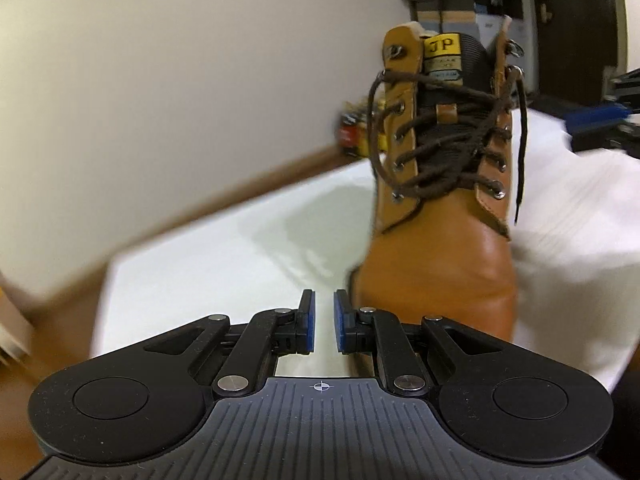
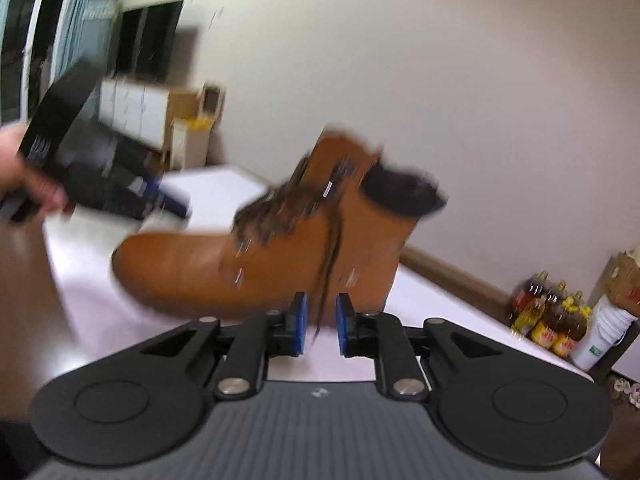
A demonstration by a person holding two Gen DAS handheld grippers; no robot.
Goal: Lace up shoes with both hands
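Boot (image 1: 440,208) stands on the white-covered worktop (image 1: 224,248), toe toward your left tongs (image 1: 324,322), narrow gap, empty. Your right tongs (image 2: 322,326) stand slightly apart, straddling a dangling lace end (image 2: 330,264), pads apparently not pinching it, likely set to grab.

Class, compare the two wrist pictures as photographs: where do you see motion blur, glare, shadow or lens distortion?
Left wrist view: the boot and its laces are fairly sharp, the wall edge at left smears, a sheen sits on the toe, soft shadows fall on the white table. Right wrist view: the boot is heavily blurred, as is the left tool; fisheye bends the room's lines.
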